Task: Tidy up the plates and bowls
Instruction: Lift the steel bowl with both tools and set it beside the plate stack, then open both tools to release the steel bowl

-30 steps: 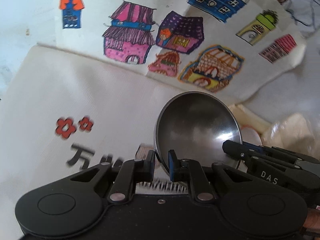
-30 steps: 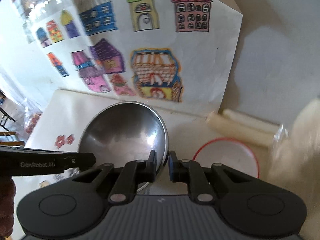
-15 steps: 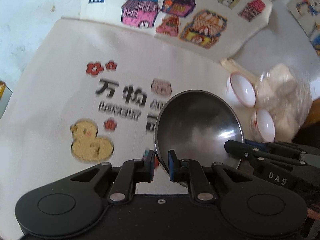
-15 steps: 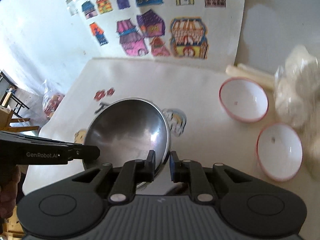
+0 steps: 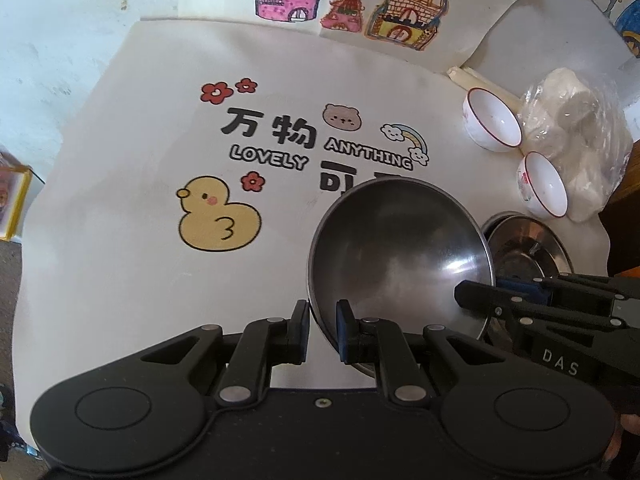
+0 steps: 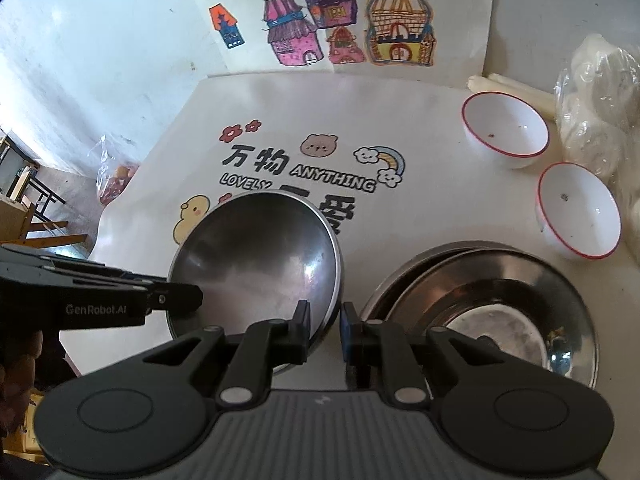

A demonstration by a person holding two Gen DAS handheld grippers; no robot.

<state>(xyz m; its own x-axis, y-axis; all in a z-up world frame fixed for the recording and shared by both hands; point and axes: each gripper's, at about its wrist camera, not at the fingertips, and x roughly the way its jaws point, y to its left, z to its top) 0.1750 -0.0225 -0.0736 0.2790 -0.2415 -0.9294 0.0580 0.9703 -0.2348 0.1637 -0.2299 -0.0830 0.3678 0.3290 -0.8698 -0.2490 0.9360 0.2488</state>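
Observation:
A steel bowl (image 5: 396, 252) is held in the air above the table by both grippers. My left gripper (image 5: 322, 326) is shut on its left rim. My right gripper (image 6: 325, 330) is shut on its right rim; the bowl also shows in the right wrist view (image 6: 256, 256). A stack of steel plates (image 6: 500, 304) lies on the table just right of the bowl, and shows partly in the left wrist view (image 5: 528, 248). Two white bowls with red rims (image 6: 506, 134) (image 6: 578, 210) stand further right, also in the left wrist view (image 5: 494, 122) (image 5: 544, 184).
The table has a white cloth (image 5: 120, 240) printed with a duck and lettering. A clear bag of white buns (image 5: 576, 136) lies at the right edge behind the white bowls. Paper drawings of houses (image 6: 340, 20) hang on the wall behind. Chairs (image 6: 24, 200) stand left of the table.
Both grippers have pulled back and up with the steel bowl. The view has widened from the wall drawings to the table, and the plates and white bowls have come into sight.

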